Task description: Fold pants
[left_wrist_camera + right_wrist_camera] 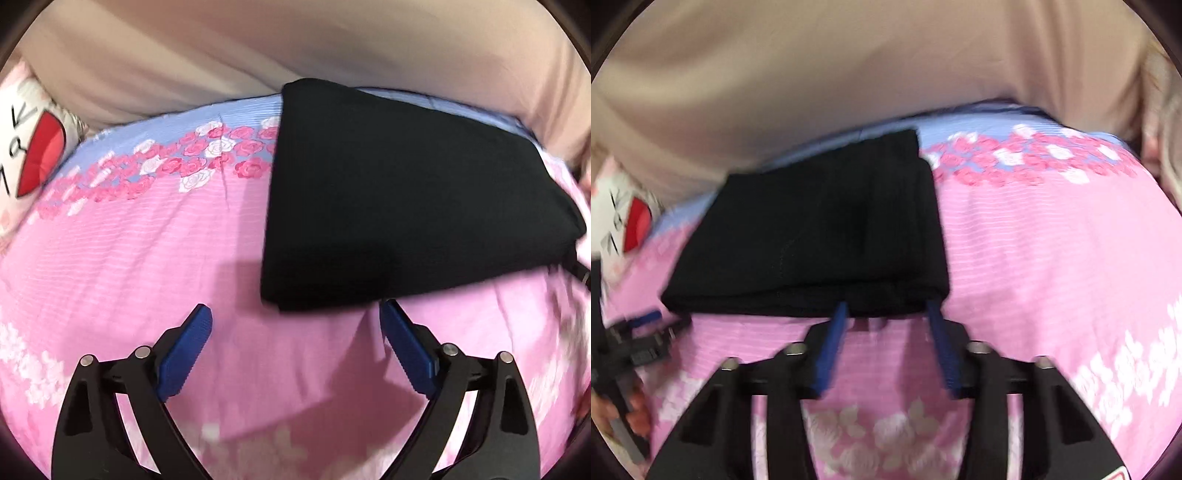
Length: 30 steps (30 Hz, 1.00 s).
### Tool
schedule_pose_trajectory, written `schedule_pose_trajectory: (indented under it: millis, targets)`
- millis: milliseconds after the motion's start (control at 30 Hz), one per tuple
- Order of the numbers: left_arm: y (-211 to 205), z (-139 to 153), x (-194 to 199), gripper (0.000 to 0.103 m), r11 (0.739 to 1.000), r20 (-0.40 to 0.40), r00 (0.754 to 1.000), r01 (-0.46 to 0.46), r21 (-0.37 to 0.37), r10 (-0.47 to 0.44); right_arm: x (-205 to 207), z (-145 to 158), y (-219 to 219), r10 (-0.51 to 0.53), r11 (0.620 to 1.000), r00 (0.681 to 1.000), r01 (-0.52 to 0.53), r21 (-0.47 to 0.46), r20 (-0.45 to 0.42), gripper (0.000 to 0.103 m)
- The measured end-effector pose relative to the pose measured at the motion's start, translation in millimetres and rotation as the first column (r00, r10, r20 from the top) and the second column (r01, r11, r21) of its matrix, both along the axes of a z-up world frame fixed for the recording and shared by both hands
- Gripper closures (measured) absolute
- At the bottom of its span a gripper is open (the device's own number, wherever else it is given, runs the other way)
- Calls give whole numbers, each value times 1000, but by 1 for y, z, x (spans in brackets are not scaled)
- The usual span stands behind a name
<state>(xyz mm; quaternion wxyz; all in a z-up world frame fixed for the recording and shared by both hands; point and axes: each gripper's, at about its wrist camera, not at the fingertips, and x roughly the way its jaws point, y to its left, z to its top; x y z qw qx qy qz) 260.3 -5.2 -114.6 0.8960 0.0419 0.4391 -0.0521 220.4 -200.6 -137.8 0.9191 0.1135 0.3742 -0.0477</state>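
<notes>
While the folded black pants (812, 229) lie on the pink floral bedsheet (1052, 258), long axis running toward the beige curtain (812, 74), the right claw (886, 310) stands partly open at their near edge, the left claw (295, 314) wide; a cushion (33, 147) sits well apart.

Bare pink bedsheet (129, 258) flanks the folded pants (406, 192).

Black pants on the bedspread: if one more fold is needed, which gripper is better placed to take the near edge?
Probably the right gripper: its half-open tips straddle the black pants' near hem. The left gripper stands wide open just short of the corner.
</notes>
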Motion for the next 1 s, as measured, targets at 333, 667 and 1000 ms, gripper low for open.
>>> schedule_pose_trajectory:
  millis: [333,667,1000]
  targets:
    - [9,14,-18,5,1000,25,999,-19,-7,19,-24,3,-22,-42,984,999,36,172,30,67]
    - [-11,70,-153,5,995,247,967,78,-65,-60,-121,21,38,-70,990,985,50,130,160,27]
    - [-8,71,-202,5,995,236,969,87,-46,-74,-165,24,64,-80,996,993,76,53,91,18]
